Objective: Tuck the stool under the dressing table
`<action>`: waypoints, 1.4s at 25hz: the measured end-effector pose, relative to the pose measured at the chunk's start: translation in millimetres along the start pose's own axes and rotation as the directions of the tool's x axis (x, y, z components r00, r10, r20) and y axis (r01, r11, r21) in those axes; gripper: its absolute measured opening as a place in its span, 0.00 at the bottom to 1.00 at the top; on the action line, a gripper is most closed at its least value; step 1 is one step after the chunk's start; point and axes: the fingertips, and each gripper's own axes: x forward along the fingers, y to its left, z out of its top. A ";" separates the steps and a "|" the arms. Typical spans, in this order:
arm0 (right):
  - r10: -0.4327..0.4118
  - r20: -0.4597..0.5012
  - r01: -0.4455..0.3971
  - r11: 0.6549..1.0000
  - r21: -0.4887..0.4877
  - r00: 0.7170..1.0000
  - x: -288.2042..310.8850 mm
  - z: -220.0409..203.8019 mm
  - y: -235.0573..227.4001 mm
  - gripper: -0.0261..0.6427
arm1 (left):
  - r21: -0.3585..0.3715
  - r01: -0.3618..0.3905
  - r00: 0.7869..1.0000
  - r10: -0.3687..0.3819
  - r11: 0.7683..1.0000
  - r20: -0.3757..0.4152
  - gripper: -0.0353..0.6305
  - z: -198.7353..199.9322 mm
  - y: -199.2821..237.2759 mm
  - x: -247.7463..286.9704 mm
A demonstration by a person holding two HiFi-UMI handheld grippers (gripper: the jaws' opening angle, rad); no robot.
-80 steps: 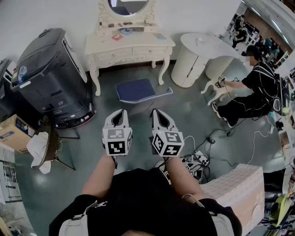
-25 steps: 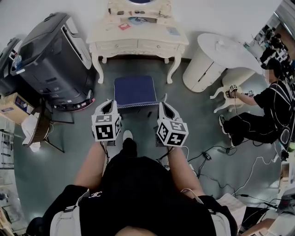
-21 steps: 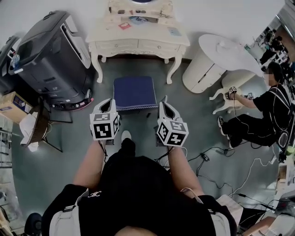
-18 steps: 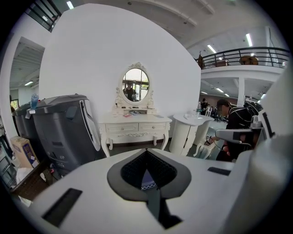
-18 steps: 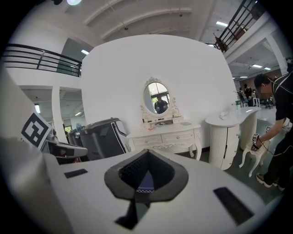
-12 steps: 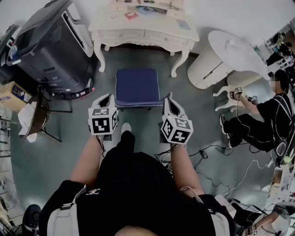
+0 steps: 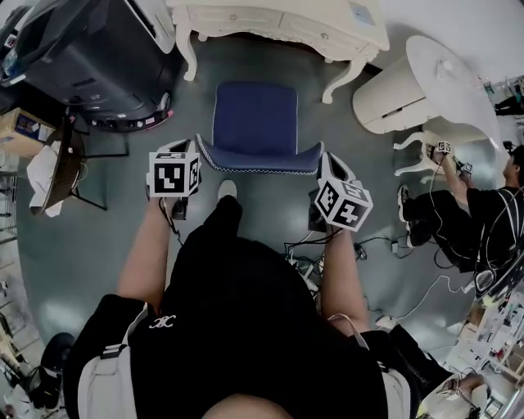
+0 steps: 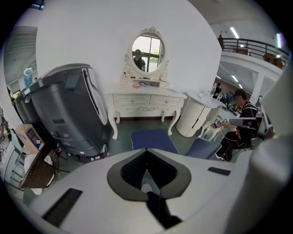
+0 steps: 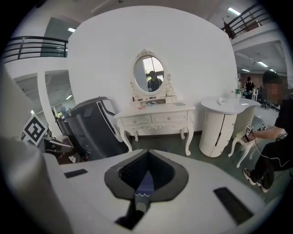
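L tongs (image 8: 146,151) are pinched tip to tip w/ nothing in them, only floor showing thru the slit. R tongs (image 9: 147,152) are closed likewise, w/ a sliver of blue seat and white trim in the gap, prob. seen past them rather than nipped. One sits at each near corner of the stool (image 7: 255,114). Stool stands on the floor in front of the dressing table (image 7: 270,23), roughly square to the gap btw its legs, not yet under. Looks like the push step. Next move wants both tongs pressing the near edge evenly, straight fwd, so it clears the legs.
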 end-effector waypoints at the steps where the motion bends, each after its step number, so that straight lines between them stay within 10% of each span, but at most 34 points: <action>1: -0.004 -0.026 0.004 1.000 -0.001 1.000 6.1 -0.9 -4.9 0.05 | -0.001 0.000 1.000 0.000 1.000 -0.017 0.06 1.2 4.8 6.7; 15: -0.082 -0.379 0.086 0.996 -0.007 0.922 76.7 -36.3 -70.8 0.05 | -0.016 0.128 0.953 -0.127 0.992 -0.276 0.07 -12.7 49.2 101.4; 26: -0.002 -0.555 0.092 0.987 0.135 0.832 112.8 -66.5 -104.9 0.18 | -0.298 0.345 0.753 -0.452 0.890 -0.477 0.24 -72.0 40.3 149.2; 35: 0.101 -0.680 0.114 0.958 0.263 0.727 153.0 -115.3 -124.8 0.32 | -0.424 0.268 0.709 -0.475 0.865 -0.521 0.33 -89.0 33.2 170.0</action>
